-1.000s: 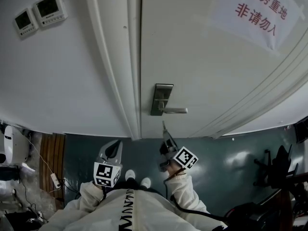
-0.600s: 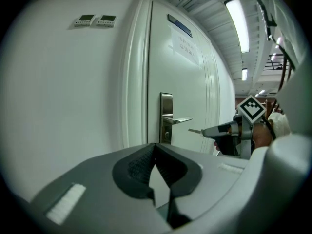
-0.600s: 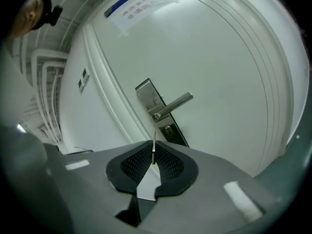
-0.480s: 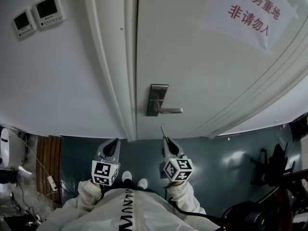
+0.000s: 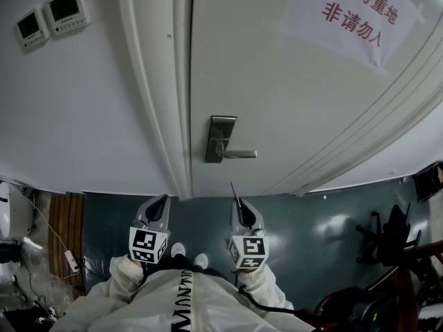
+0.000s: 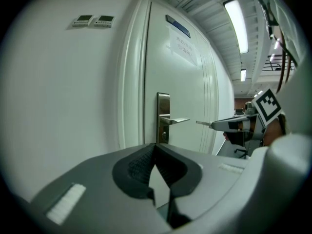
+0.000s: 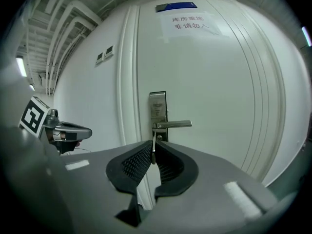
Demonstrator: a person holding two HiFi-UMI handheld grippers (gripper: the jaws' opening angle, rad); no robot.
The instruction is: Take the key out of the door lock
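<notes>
Dark glossy floor (image 5: 311, 220): pair of white shoes (image 5: 178, 249) standing; possibly white power strip (image 5: 70, 260) at left.

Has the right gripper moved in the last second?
Yes. The right gripper, holding the key, has drawn back from the lock plate, lower in the head view.

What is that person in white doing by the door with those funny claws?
A person in white stands facing a closed white door, with a gripper in each hand. The right gripper is pinching a thin metal key, which points at the door. The key is out of the lock and not touching it. The left gripper is shut with nothing in it, held beside the right one and short of the door. Nothing is touching the handle.
</notes>
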